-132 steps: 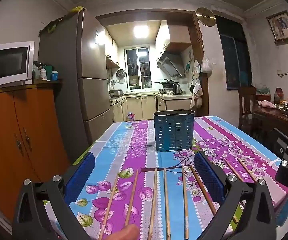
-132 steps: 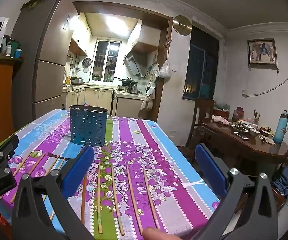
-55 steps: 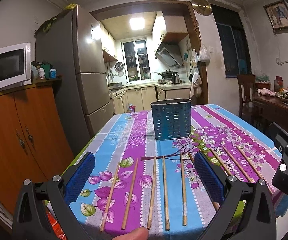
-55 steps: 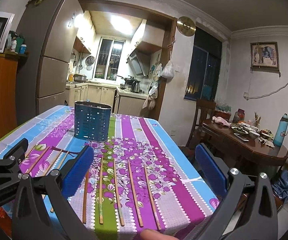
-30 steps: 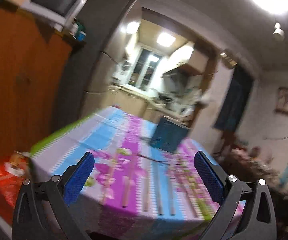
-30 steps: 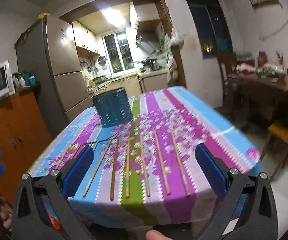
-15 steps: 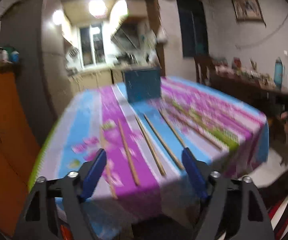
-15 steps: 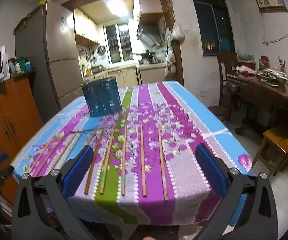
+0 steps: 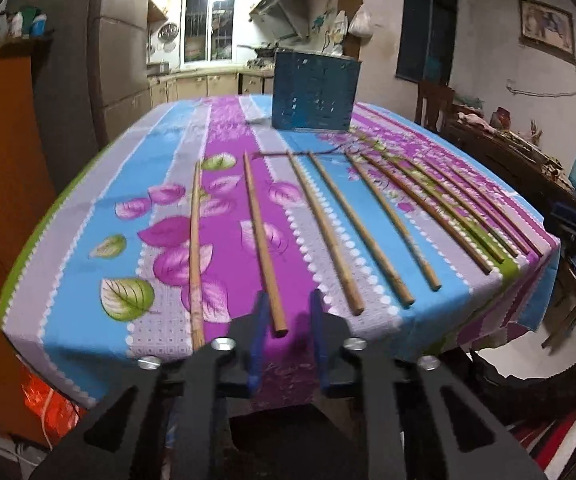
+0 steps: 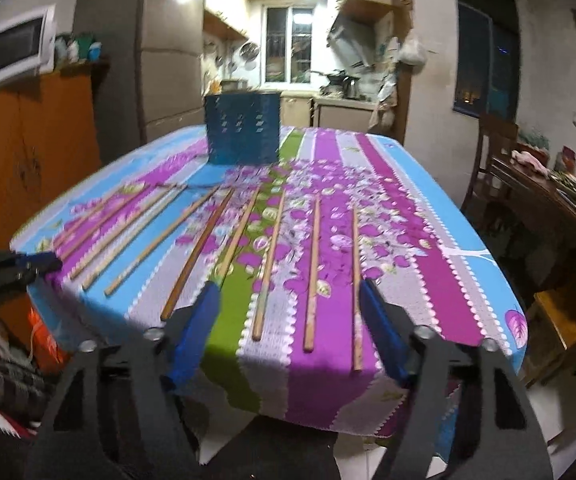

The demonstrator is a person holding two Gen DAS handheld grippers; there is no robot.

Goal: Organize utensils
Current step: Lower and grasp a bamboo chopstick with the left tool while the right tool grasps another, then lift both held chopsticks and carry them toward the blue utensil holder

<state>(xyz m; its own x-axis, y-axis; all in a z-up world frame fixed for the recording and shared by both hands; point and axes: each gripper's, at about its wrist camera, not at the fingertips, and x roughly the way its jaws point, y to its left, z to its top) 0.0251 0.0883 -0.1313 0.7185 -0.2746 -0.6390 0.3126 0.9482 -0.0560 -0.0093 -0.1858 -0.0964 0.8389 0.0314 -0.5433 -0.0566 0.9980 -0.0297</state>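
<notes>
Left tool (image 9: 287, 320) at the near edge of the surface (image 9: 68, 292), blue fingers (image 9: 257, 336) narrowed to a slim gap, closing around nothing. The butt end of the second chopstick (image 9: 262, 236) from the left lies just ahead of that gap, nearer the left finger; contact cannot be told.

Right tool (image 10: 290, 304) hangs off the near edge, fingers (image 10: 198, 328) spread wide, nothing held. Three chopstick ends fall between them in its view.

Chopsticks: ten counted in the left wrist view, all flat on the floral cloth, side by side in a row, apart from each other. Long axes run near to far, thick ends toward the near edge, thin tips toward the far side.

One blue perforated holder (image 9: 315, 92) stands upright beyond the tips, mid-surface.
</notes>
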